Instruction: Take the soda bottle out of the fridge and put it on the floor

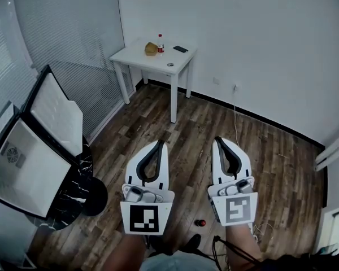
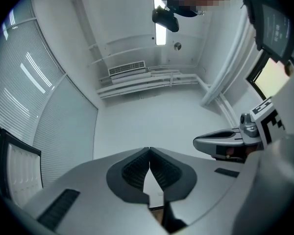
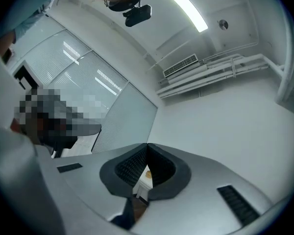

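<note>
**Head view.** The left claw (image 1: 159,143) and the right claw (image 1: 218,140) are held side by side over the wooden floor (image 1: 271,168), both pointing away from the person. Each has its jaws pressed together at the tips, with nothing between them. Just behind the right claw and a little to its left, near the person's feet, a small dark thing with a red top stands on the floor. It seems to be the soda bottle (image 1: 200,222) seen from above, though it is too small to be sure. Well to the left of the left claw is the white fridge (image 1: 22,171), on a dark marbled stand (image 1: 73,193). Far ahead of both claws, in the corner, a white surface (image 1: 158,61) carries a small clear bottle (image 1: 160,43), a brownish lump (image 1: 151,48) and a flat dark phone (image 1: 181,49).

**Left gripper view.** The ribbed pads meet at the tips and hold nothing. Beyond them are a bare white wall (image 2: 152,116) and a ceiling light strip (image 2: 160,33). Window blinds (image 2: 29,92) lie to the left, and the right claw is level alongside on the right.

**Right gripper view.** The pads here are also closed tip to tip and empty. Through the small gap below the tips, a piece of the white surface and the brownish lump show far ahead. Blinds are to the left.
</note>
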